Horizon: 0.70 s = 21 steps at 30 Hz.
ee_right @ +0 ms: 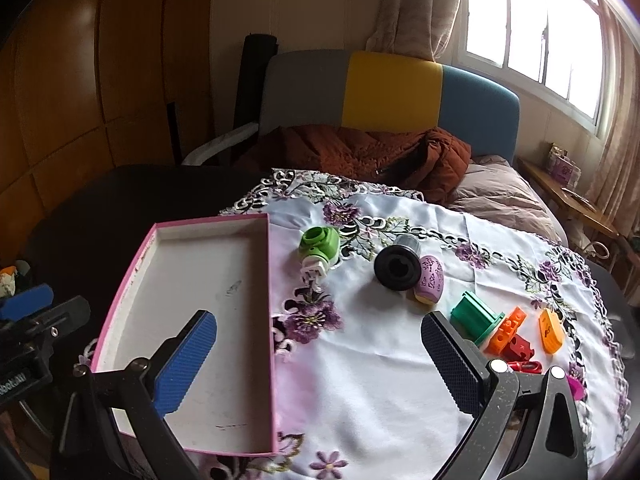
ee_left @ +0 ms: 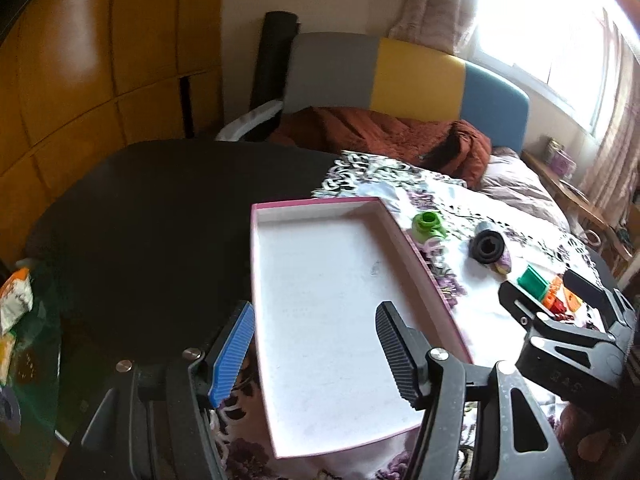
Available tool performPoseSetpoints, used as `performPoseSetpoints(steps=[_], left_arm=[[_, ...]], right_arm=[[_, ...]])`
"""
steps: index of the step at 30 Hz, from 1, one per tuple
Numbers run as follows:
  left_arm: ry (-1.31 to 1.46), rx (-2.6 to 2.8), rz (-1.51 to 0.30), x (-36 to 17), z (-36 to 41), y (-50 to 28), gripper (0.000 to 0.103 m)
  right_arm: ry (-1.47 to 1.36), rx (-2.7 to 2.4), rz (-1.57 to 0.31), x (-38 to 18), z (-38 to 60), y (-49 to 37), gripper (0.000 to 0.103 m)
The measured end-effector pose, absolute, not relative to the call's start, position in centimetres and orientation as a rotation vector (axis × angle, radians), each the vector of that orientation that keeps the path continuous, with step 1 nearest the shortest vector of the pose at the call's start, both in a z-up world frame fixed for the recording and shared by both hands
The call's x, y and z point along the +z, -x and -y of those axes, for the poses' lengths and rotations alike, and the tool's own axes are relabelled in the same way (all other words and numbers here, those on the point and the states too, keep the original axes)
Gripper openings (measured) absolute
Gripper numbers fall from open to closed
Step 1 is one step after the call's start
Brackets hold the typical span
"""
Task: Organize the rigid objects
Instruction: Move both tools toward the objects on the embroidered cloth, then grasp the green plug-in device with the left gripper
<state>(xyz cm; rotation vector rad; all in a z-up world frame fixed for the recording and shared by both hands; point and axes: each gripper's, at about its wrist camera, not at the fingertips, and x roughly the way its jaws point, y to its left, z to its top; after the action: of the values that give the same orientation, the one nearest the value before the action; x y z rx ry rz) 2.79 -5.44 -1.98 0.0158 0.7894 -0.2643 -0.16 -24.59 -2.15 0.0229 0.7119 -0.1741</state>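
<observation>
A pink-rimmed white box lid (ee_left: 256,264) (ee_right: 269,280) lies empty on the embroidered cloth. To its right lie a green plug-in device (ee_left: 428,226) (ee_right: 320,246), a black cylinder (ee_left: 486,246) (ee_right: 398,268), a purple patterned piece (ee_right: 429,280), a green block (ee_left: 532,282) (ee_right: 474,316), orange pieces (ee_right: 508,330) and a red piece (ee_right: 520,348). My left gripper (ee_left: 316,352) is open above the box's near half, holding nothing. My right gripper (ee_right: 320,364) is open above the cloth, just short of the green block, holding nothing; it also shows in the left wrist view (ee_left: 560,292).
The white floral cloth (ee_right: 380,380) covers part of a dark round table (ee_left: 160,220). Behind it stand a grey, yellow and blue headboard (ee_right: 392,92) and a rust-coloured quilted jacket (ee_right: 360,152). Snack packets (ee_left: 16,296) lie at the table's left edge. Wooden cupboards fill the left.
</observation>
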Motion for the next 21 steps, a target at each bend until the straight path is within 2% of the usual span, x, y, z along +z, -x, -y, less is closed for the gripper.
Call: performPoseSetpoints(steps=[10, 15, 21], left_arm=[[-0.068, -0.461, -0.881, -2.0, 10.9, -5.4, 0.067], [-0.086, -0.537, -0.934, -2.2, 14.0, -7.4, 0.067], [-0.147, -0.596, -0.98, -2.8, 18.1, -10.9, 0.065]], right_arm=[[-0.011, -0.316, -0.809, -3.1, 36.2, -2.4, 0.103], [-0.116, -0.395, -0.817, -5.1, 42.3, -2.0, 0.103], [-0.216, -0.374, -0.8, -4.8, 43.6, -1.9, 0.103]])
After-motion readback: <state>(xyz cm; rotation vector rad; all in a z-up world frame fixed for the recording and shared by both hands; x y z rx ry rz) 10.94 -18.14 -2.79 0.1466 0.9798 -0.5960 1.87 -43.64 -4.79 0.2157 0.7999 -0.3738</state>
